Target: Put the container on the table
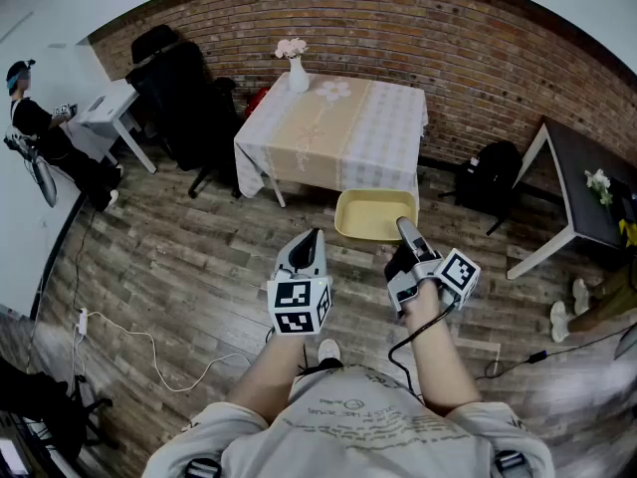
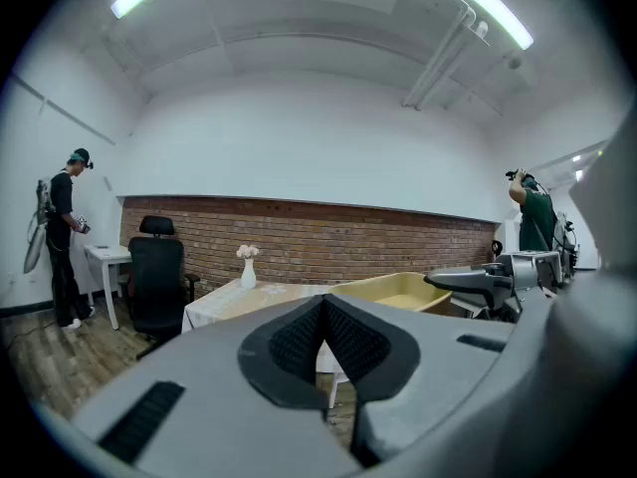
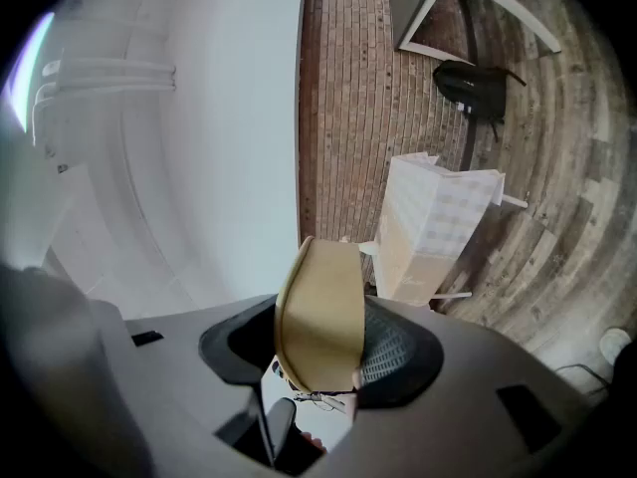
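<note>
A shallow pale-yellow container (image 1: 373,215) hangs in the air just in front of the near edge of the cloth-covered table (image 1: 338,127). My right gripper (image 1: 403,229) is shut on its near rim, the container (image 3: 320,317) filling the gap between the pads. In the left gripper view the container (image 2: 398,292) shows to the right, with the right gripper's jaw beside it. My left gripper (image 1: 315,237) is beside it on the left, shut, its pads (image 2: 299,342) pressed together with nothing between them. A white vase of pink flowers (image 1: 296,66) stands at the table's far left corner.
A black office chair (image 1: 184,93) and a white desk (image 1: 111,108) stand left of the table, with another person (image 1: 40,132) beyond. A black backpack (image 1: 493,175) and a dark table (image 1: 587,192) are at the right. A white cable (image 1: 149,342) lies on the wooden floor.
</note>
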The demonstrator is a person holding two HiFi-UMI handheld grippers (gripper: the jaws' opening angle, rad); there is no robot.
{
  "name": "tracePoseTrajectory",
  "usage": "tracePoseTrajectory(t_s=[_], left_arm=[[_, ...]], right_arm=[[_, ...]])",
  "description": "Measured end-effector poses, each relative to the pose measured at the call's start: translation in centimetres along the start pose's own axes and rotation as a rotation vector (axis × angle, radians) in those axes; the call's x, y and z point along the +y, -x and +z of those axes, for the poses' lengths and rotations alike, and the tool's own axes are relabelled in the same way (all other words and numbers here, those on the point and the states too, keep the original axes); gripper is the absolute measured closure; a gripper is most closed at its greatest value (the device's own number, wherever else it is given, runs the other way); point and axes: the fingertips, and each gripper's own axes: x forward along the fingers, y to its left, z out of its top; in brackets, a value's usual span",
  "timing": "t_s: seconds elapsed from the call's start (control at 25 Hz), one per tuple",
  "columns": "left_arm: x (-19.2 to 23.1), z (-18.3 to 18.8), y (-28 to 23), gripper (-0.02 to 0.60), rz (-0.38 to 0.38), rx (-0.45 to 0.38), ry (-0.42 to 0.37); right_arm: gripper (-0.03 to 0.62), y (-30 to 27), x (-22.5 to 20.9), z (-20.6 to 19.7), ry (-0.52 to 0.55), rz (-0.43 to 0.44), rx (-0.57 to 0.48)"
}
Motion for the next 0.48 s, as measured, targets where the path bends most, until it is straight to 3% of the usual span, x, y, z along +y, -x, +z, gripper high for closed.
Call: tracePoseTrajectory(t_s=[0.48], left_arm=[[2.0, 0.4, -1.8, 0.578, -0.001, 0.003, -0.003]], right_arm=[[0.382, -2.4, 0.3, -0.1, 0.001, 0.004, -0.001]])
